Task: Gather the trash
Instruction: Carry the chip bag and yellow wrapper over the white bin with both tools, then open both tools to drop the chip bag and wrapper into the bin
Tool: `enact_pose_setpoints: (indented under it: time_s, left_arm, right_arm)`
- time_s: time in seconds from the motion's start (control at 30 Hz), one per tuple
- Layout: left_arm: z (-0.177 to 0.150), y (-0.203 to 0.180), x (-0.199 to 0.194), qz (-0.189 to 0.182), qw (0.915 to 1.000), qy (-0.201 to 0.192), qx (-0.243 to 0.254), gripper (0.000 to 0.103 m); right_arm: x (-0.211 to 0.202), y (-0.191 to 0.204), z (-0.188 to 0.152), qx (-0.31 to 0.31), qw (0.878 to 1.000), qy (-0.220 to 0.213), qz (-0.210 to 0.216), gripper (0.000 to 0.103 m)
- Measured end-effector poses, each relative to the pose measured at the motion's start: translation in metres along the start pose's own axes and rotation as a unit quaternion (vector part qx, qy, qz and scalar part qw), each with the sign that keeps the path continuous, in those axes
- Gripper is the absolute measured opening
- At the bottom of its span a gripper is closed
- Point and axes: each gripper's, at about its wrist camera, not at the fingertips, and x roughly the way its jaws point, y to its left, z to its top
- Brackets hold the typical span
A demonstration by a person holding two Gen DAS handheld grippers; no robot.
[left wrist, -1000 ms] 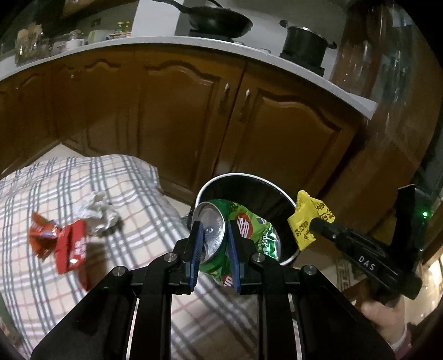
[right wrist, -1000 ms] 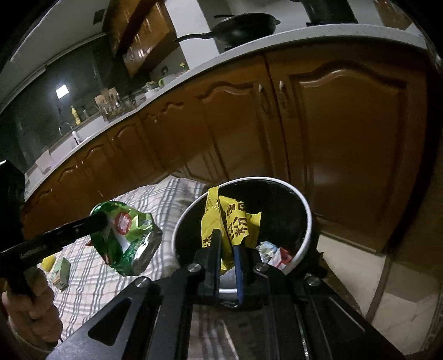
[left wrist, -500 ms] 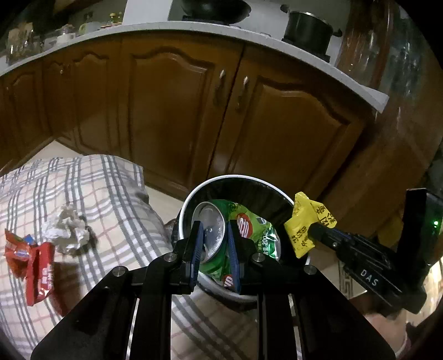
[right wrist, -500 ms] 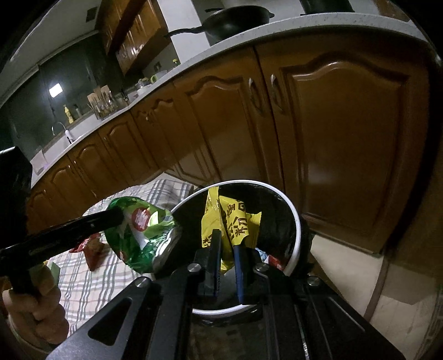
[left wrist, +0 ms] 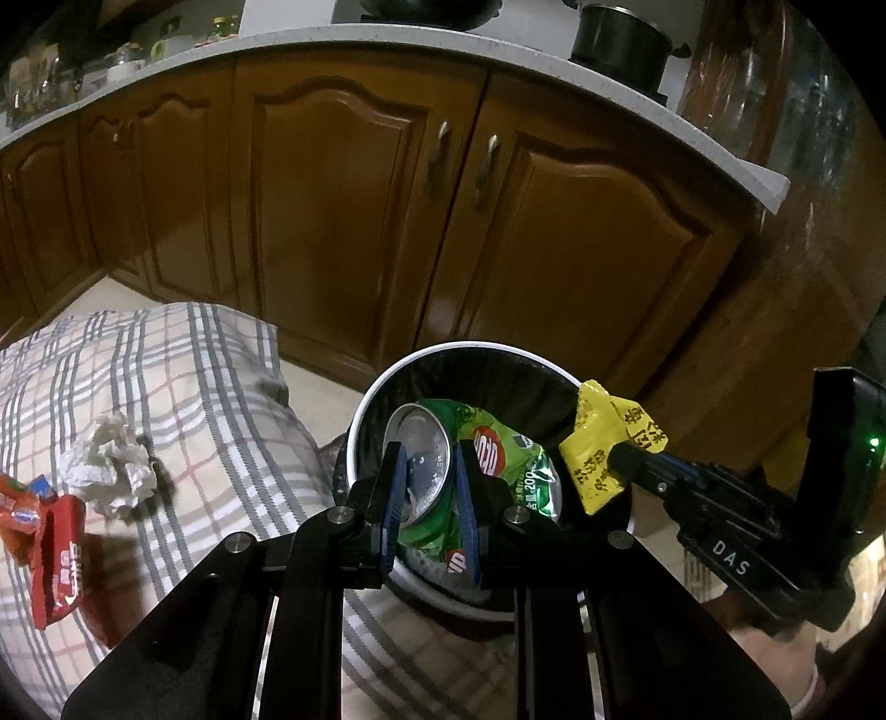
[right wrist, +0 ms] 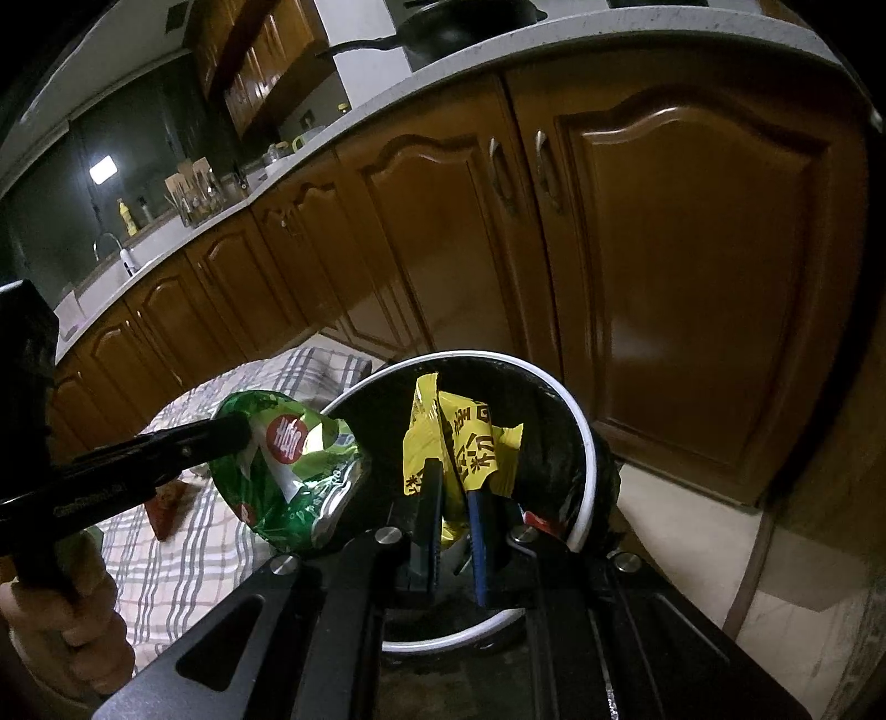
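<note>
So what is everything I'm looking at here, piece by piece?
crushed can: one, green, gripped over the bin
snack wrapper: one, yellow, gripped over the bin
trash bin: one, white rim with black liner, on the floor by the cabinets
crumpled tissue: one, white, on the checked cloth
red wrappers: a small pile, on the cloth's left edge
checked cloth: one, beige and grey, left of the bin
cabinets: a row, brown wood, behind
pot: one, black, on the counter
left gripper: jaws shut on the can
right gripper: jaws shut on the wrapper
hand: one, holding the left gripper
</note>
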Motion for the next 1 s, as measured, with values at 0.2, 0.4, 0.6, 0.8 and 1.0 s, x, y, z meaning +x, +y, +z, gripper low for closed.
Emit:
enact_pose_setpoints:
  time_s: [0.2, 0.4, 0.6, 0.8, 1.0]
  left_arm:
    - [0.001, 0.002, 0.01, -0.005, 0.9999, 0.01, -0.008, 0.017]
    - [0.0, 0.003, 0.016, -0.004, 0.9996, 0.021, -0.016, 0.023]
    - [-0.008, 0.006, -0.001, 0.001, 0.9998, 0.007, -0.02, 0.044]
    - [-0.03, 0.019, -0.026, 0.006, 0.9994, 0.0, -0.035, 0.055]
    - [-0.056, 0.044, -0.055, 0.025, 0.9977, -0.008, -0.062, 0.059]
  right_arm:
    - [0.009, -0.001, 0.001, -0.003, 1.0, 0.01, -0.009, 0.009]
    - [0.013, -0.005, 0.001, 0.001, 1.0, 0.015, -0.011, 0.033]
    - [0.007, -0.007, -0.004, 0.016, 1.0, 0.01, -0.006, 0.046]
    - [-0.006, 0.001, -0.008, 0.02, 1.0, -0.003, 0.01, 0.065]
    - [-0.018, 0.018, -0.014, 0.025, 0.999, -0.017, 0.027, 0.074]
